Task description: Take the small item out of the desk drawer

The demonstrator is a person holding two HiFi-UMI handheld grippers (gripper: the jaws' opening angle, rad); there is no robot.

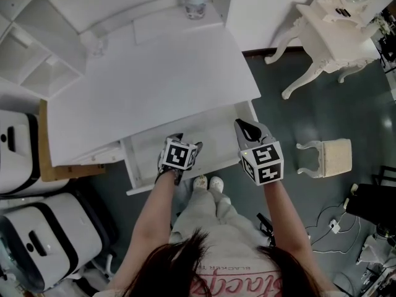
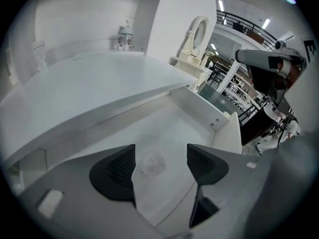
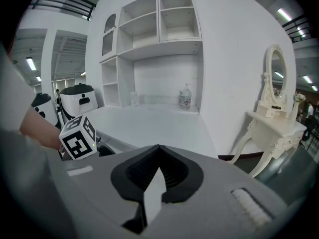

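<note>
The white desk (image 1: 154, 79) has its drawer (image 1: 137, 166) pulled out at the front edge. On the drawer floor (image 2: 174, 128) lies a small round clear item (image 2: 150, 162). My left gripper (image 1: 177, 140) points steeply down into the drawer. In the left gripper view it (image 2: 160, 159) is open, with the item between the pads, nearer the left one and untouched. In the head view the item is hidden. My right gripper (image 1: 245, 126) hovers over the drawer's right end. Its jaws (image 3: 158, 148) are shut with nothing in them.
A small bottle (image 1: 195, 2) stands at the back of the desk, by open shelves (image 1: 31, 48). A white vanity table (image 1: 337, 23) and a stool (image 1: 328, 156) stand at the right. White appliances (image 1: 37, 234) sit on the floor at the left. The person's shoes (image 1: 208, 183) are under the drawer front.
</note>
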